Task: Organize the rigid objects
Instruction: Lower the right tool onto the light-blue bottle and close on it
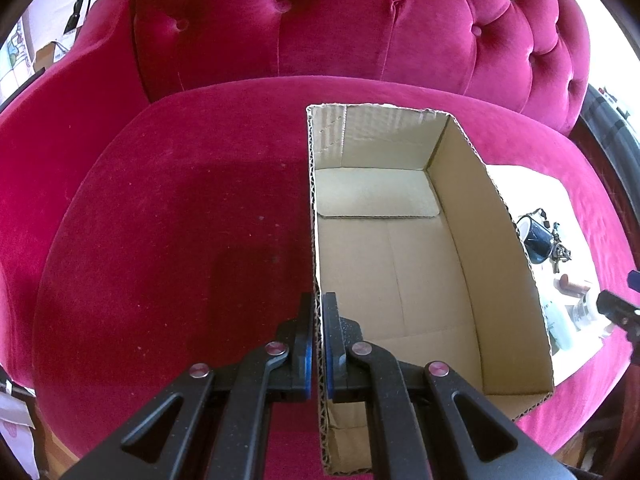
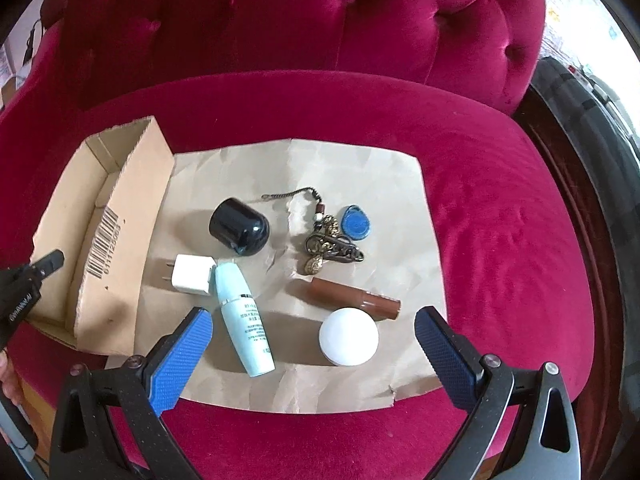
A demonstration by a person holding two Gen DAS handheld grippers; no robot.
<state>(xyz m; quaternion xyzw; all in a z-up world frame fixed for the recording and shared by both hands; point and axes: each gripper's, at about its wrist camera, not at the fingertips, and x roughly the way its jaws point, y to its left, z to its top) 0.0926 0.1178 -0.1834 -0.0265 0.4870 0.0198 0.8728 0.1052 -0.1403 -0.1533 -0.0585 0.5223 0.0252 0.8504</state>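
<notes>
An open cardboard box (image 1: pixel 400 264) stands on the crimson seat, showing its bare cardboard floor. My left gripper (image 1: pixel 319 300) is shut on the box's left wall and also shows in the right wrist view (image 2: pixel 48 264). On brown paper (image 2: pixel 352 168) beside the box (image 2: pixel 120 216) lie a black domed cap (image 2: pixel 239 226), a white plug (image 2: pixel 192 280), a pale blue bottle (image 2: pixel 244 320), a brown tube (image 2: pixel 352 296), a white round jar (image 2: pixel 348 336) and a brass keychain (image 2: pixel 332 248) with a blue fob (image 2: pixel 355 222). My right gripper (image 2: pixel 313 316) hangs open above the bottle and jar.
Everything rests on a crimson velvet armchair seat (image 1: pixel 160 220) with a tufted backrest (image 1: pixel 340 20) behind. The box's right wall hides most of the paper in the left wrist view. A dark striped object (image 2: pixel 580 128) stands to the chair's right.
</notes>
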